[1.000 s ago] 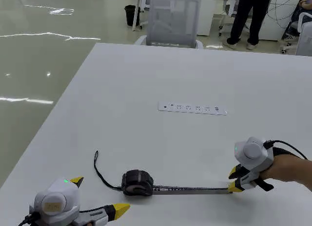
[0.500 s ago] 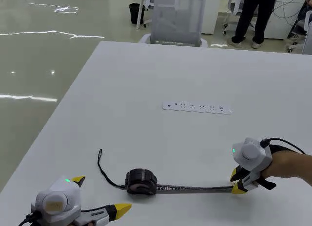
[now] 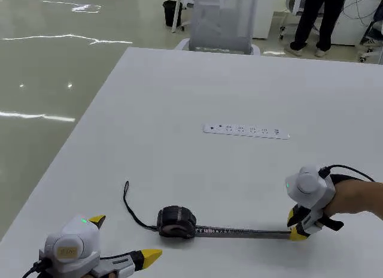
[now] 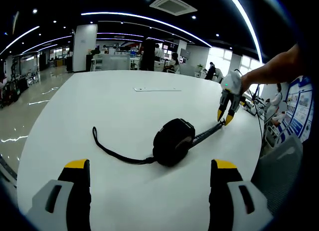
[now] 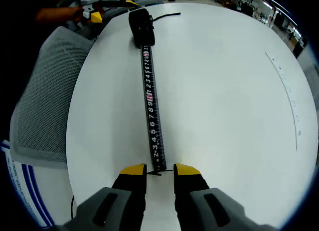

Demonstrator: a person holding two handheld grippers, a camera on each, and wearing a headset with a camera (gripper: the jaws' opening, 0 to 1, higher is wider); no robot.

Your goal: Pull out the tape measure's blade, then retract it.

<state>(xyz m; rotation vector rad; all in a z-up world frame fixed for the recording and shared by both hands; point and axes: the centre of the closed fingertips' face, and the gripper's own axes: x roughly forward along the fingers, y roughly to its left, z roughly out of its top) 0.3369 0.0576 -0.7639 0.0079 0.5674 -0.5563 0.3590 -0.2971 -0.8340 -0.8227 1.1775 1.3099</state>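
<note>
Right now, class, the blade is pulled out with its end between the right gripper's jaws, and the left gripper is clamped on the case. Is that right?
The left gripper is not clamped on the case: the left gripper view shows its jaws wide open, the case lying free on the table ahead of them. The blade and right gripper are as stated.

The white tabletop [image 3: 179,92] is free across its far half, up to the grey mesh office chair [image 3: 222,20] at the far edge. A flat white power strip [image 3: 245,131] lies mid-table, right of centre. Nearer, a low line bars the way: black cord loop [image 3: 133,209], round black tape measure case [image 3: 176,221], and dark steel blade [image 3: 245,233] running right to the right gripper [image 3: 294,225], which pinches its tip. Between strip and blade lies open room.
</note>
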